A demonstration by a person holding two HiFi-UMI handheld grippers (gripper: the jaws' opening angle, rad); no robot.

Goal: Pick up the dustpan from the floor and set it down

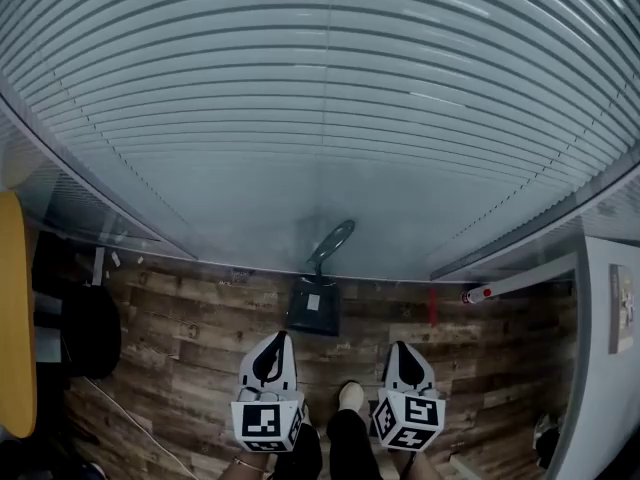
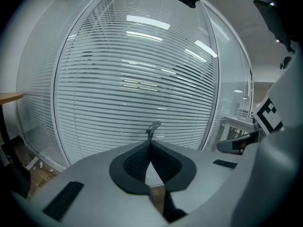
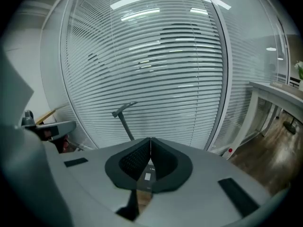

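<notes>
Floor: brown wood-plank floor that meets a glass wall with white horizontal blinds filling the upper frame.
Edges: yellow rounded worktop at far left, white worktop at far right.
Dustpan: dark square plastic dustpan on the floor against the glass, centre frame, apart from both claws.
Claws: left claw and right claw are both pinched together with nothing between them.
Head view only: the flat pan.
Gripper views: mainly its upright handle above the closed tips.
</notes>
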